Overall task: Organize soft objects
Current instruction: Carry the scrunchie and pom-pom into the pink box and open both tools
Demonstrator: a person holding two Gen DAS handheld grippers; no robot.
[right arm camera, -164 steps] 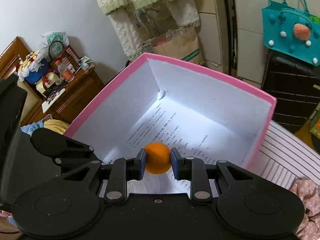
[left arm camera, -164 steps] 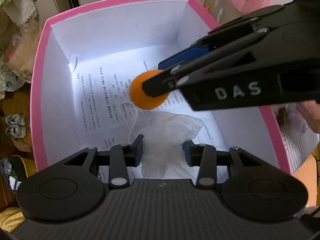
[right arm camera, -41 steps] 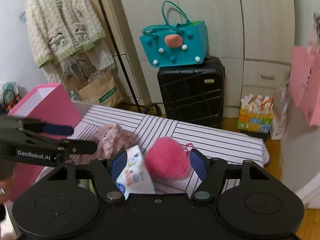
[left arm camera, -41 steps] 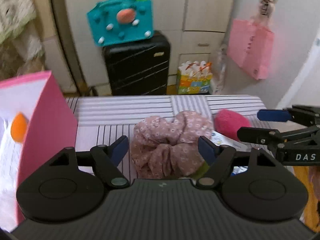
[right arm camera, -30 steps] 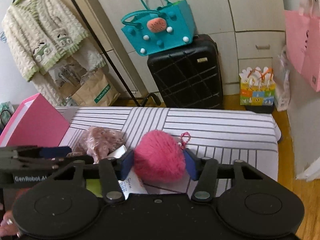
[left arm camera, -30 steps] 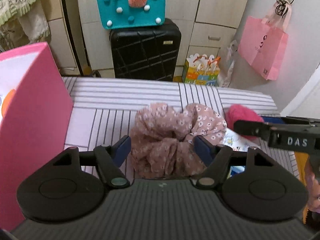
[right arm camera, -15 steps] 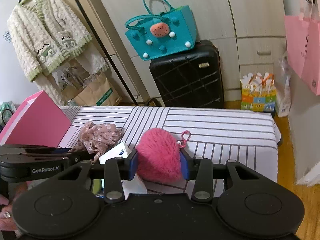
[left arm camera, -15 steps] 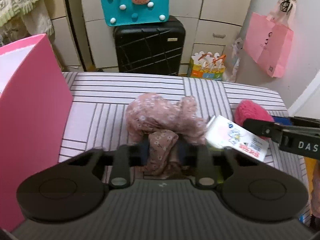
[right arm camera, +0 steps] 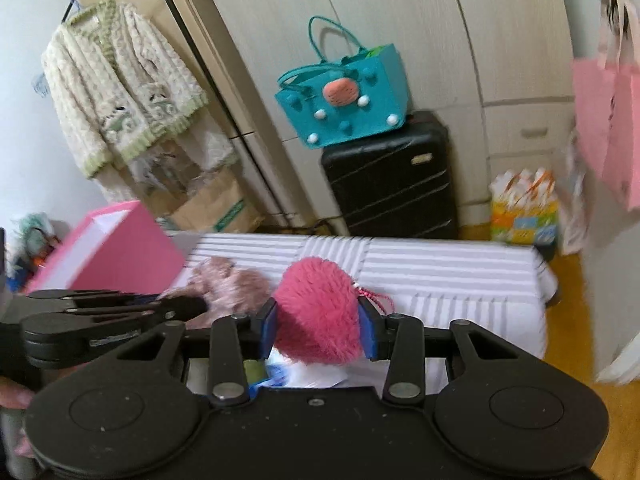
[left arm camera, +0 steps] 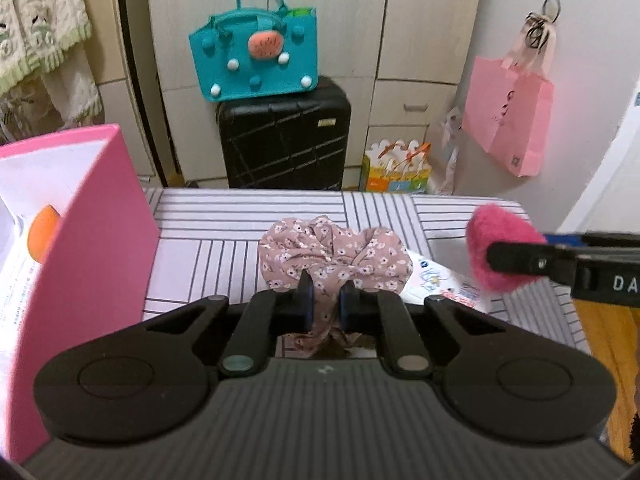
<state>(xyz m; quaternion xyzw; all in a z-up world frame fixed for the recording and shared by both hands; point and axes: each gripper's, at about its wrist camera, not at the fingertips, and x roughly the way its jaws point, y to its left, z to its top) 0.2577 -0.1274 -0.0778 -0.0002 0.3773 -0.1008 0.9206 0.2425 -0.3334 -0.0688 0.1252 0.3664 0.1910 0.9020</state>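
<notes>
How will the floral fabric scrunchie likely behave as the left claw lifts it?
The floral scrunchie is probably floppy: its folds bunch and droop around the left claw, shut on one pinched fold. Likely light and non-slippery, being gathered cloth. It should not roll.

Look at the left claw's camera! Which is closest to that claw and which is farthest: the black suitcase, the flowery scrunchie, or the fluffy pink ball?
1. Flowery scrunchie: pinched in the left claw, dead centre.
2. Fluffy pink ball: off to the right, held by the right claw.
3. Black suitcase: farthest, standing past the striped table, under the teal bag.
</notes>
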